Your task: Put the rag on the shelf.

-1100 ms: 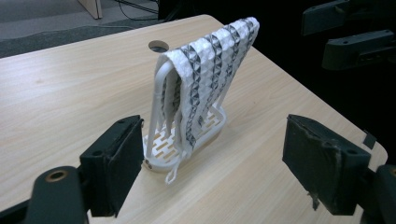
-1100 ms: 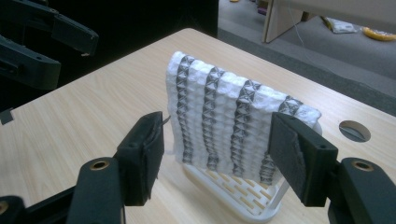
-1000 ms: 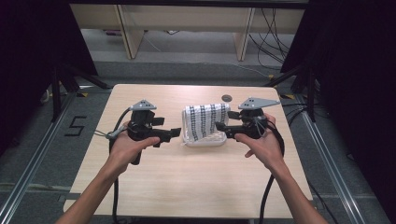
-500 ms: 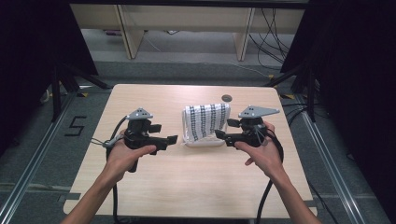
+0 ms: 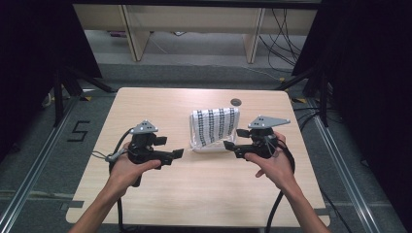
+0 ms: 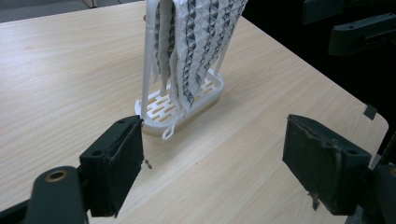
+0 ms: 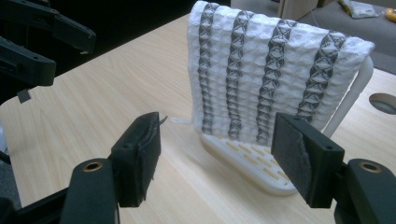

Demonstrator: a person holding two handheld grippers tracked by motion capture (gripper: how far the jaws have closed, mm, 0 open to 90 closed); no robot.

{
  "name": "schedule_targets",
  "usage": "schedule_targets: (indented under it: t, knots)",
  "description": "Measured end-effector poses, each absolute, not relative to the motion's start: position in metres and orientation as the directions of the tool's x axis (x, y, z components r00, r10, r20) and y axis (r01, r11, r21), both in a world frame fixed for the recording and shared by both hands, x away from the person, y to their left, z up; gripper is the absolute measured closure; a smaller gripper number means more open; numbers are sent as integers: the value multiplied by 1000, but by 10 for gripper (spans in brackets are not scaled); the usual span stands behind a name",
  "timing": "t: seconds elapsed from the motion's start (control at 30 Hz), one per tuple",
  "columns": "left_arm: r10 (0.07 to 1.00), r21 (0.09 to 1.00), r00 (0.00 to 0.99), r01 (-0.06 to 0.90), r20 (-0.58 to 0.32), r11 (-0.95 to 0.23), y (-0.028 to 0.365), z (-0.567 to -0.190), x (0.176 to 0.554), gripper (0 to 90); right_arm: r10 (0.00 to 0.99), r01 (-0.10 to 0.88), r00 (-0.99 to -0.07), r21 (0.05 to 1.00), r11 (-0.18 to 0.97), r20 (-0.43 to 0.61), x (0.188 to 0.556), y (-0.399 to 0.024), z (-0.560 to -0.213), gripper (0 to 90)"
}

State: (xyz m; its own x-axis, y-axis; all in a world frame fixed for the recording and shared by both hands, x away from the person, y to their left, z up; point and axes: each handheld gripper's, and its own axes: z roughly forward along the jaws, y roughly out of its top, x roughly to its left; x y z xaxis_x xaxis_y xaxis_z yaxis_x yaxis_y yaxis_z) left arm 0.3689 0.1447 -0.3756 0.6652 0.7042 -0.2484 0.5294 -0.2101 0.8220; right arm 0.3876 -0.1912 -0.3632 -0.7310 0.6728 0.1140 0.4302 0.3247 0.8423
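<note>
High view: the pale wooden table carries a white plastic rack near its far middle, with a white waffle-weave towel with dark stripes draped over its rail. To the rack's left, well apart, is the left gripper, jaws wide and empty. The right gripper sits just beside the rack's right end, its jaws wide too, having just been opening, nothing between them; in the right gripper view the towel hangs beyond the pads, untouched.
</note>
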Motion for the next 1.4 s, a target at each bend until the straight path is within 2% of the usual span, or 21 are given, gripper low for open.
schedule_targets:
  t: [0.77,1.0,1.03,1.4]
  knots:
    - [678,815,682,540,-276,-211,147,-401,349,194,666,451,-735,824,343,124,374,-193,-379,335]
    - [687,817,678,534,-262,-216,150,-407,345,194,662,439,-742,822,362,106,368,-193,-385,335]
    - [687,817,678,535,-263,-215,150,-408,344,194,661,454,-738,822,343,132,366,-191,-386,335]
    - [695,813,677,533,-244,-235,153,-417,336,194,663,460,-737,817,348,133,360,-194,-395,333]
